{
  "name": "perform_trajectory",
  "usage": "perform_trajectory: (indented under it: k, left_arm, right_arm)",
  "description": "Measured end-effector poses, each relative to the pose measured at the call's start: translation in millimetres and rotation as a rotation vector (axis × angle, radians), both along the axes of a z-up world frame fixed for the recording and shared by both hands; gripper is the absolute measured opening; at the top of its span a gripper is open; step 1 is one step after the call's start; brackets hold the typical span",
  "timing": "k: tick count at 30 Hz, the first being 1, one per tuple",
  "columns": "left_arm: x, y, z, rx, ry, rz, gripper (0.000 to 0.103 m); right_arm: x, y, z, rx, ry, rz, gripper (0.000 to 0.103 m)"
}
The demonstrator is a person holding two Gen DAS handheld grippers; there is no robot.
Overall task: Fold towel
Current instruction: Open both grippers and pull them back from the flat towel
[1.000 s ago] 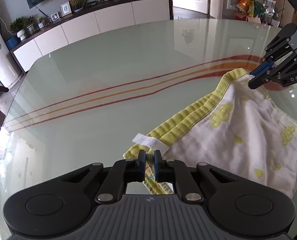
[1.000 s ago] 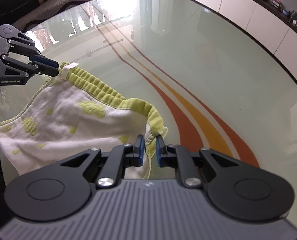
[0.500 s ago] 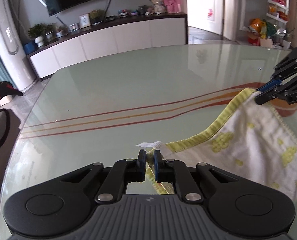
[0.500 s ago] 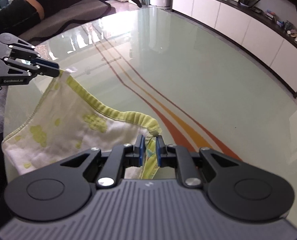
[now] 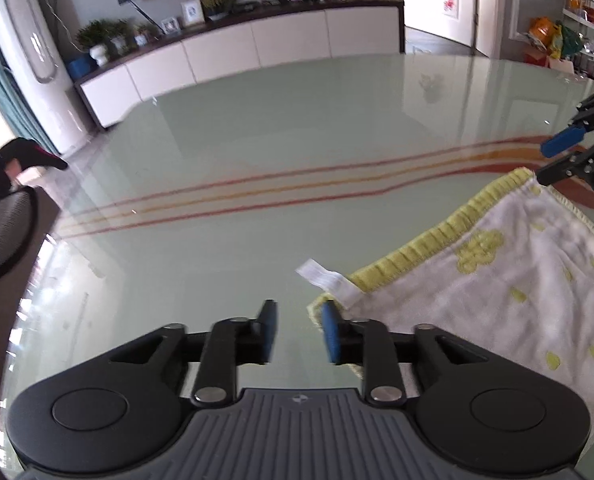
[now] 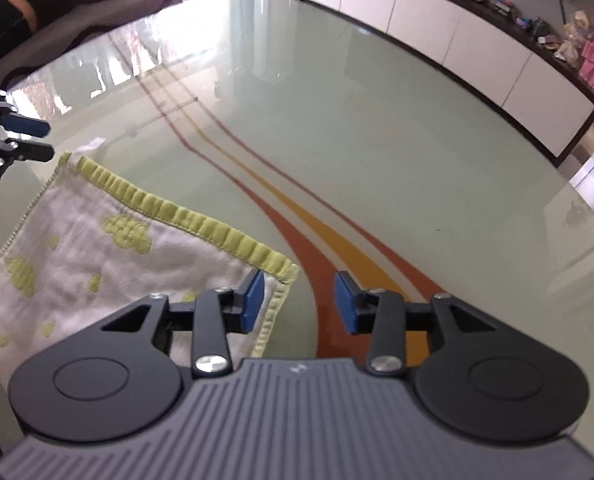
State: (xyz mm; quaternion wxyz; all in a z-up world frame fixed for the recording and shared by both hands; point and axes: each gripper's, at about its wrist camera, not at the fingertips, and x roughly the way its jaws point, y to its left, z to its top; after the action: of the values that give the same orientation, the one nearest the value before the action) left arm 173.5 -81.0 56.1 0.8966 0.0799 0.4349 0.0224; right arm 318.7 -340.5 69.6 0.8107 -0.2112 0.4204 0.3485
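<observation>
Two grippers are seen over the glass table (image 5: 297,140), both with jaws opening and nothing between the pads. The left gripper (image 5: 299,332) is released just beside the towel corner bearing the white label (image 5: 319,274). The right gripper (image 6: 299,300) is released at the opposite corner. The white, yellow-edged towel (image 6: 97,248) is laid flat on the table.

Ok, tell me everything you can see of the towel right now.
The towel is white, soft-looking cloth with yellow-green motifs, a ribbed yellow-green band along its far edge and a white tag at one corner. It lies spread on the glass table. The left gripper and right gripper are opening at its far corners; neither pinches it, though one finger of each overlaps a corner.
</observation>
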Motion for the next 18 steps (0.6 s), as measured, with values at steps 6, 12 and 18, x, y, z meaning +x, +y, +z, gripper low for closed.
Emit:
perform_trajectory:
  k: [6, 12, 18]
  left_arm:
    - [-48, -13, 27, -0.030, -0.028, -0.046, 0.055]
    - [-119, -51, 18, -0.099, 0.027, -0.153, 0.055]
    - [-166, -86, -11, -0.105, 0.040, -0.222, 0.055]
  right_arm:
    - [-43, -40, 20, 0.094, 0.002, -0.012, 0.039]
    - [-118, -68, 16, 0.124, 0.043, 0.041, 0.037]
    - [-160, -77, 0, 0.143, 0.073, 0.027, 0.037]
